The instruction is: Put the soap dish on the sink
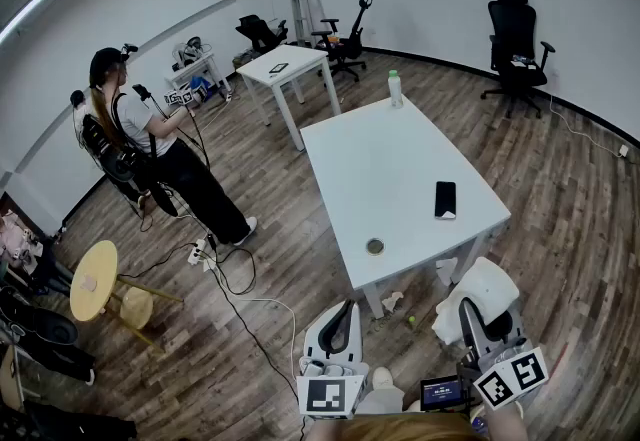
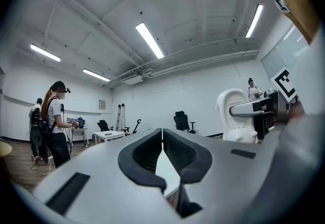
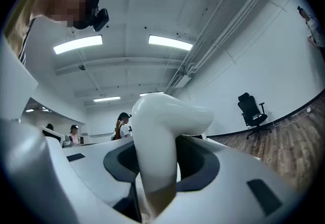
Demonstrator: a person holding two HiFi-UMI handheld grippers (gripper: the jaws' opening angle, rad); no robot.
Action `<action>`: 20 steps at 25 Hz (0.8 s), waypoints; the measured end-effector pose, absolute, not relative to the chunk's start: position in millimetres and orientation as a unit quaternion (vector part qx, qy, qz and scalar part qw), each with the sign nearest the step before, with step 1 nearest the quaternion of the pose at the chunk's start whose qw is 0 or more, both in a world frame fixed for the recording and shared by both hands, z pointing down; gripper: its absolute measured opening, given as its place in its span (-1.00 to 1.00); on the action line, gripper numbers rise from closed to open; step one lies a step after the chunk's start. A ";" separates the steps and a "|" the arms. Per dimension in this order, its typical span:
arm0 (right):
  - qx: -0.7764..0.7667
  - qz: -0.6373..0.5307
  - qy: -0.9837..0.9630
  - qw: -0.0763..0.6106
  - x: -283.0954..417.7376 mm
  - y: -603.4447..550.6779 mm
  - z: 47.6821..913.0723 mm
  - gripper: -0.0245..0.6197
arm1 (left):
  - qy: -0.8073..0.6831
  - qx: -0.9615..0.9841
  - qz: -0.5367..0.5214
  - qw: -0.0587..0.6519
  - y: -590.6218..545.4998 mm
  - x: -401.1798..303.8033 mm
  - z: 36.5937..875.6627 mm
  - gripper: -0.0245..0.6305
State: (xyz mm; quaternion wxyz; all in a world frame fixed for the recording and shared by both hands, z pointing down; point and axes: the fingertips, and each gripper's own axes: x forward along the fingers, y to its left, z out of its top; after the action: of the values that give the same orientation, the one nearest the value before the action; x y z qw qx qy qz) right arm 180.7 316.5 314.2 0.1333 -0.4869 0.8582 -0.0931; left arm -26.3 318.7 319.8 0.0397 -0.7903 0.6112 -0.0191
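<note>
The soap dish (image 1: 482,291) is a white, curved, glossy piece. My right gripper (image 1: 480,317) is shut on it, low at the bottom right of the head view. In the right gripper view the dish (image 3: 165,131) stands up between the dark pads and hides the gap. My left gripper (image 1: 339,321) is beside it at the bottom centre, shut with nothing in it; its pads (image 2: 175,149) meet at the tips. The left gripper view shows the dish (image 2: 235,115) off to the right. No sink is in view.
A long white table (image 1: 395,164) stands just ahead with a black phone (image 1: 445,199), a bottle (image 1: 395,89) and a small round item (image 1: 374,246). A person (image 1: 150,144) stands at left. A yellow stool (image 1: 92,279), floor cables (image 1: 235,294), a small table (image 1: 285,64).
</note>
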 end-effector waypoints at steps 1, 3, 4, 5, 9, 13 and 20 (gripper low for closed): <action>-0.486 -0.090 0.859 0.131 175.9 308.2 312.0 -0.40 | 0.610 -0.791 -0.017 0.043 307.7 -30.4 317.9 -0.87; -0.486 -0.086 0.861 0.126 168.5 293.8 310.5 -0.40 | 0.609 -0.792 -0.016 0.043 289.6 -37.3 317.4 -0.87; -0.488 -0.086 0.860 0.123 166.1 287.8 311.7 -0.40 | 0.610 -0.792 -0.016 0.038 283.1 -40.3 319.6 -0.87; -0.491 -0.087 0.858 0.121 164.2 281.9 313.4 -0.40 | 0.610 -0.792 -0.018 0.032 277.4 -43.4 322.5 -0.87; -0.497 -0.084 0.855 0.119 152.9 254.8 312.8 -0.40 | 0.605 -0.795 -0.024 0.032 249.8 -56.5 326.5 -0.87; -0.501 -0.085 0.854 0.111 136.3 227.0 311.8 -0.40 | 0.602 -0.798 -0.017 0.023 218.7 -70.2 326.6 -0.87; -0.505 -0.084 0.853 0.102 114.4 204.4 316.6 -0.40 | 0.595 -0.803 -0.013 0.023 194.5 -90.0 327.7 -0.87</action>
State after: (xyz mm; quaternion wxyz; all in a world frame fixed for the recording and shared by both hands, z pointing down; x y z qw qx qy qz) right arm 114.4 204.4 316.6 0.1019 -0.5047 0.8532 -0.0839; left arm -90.0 194.5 327.7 0.0229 -0.8033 0.5950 -0.0127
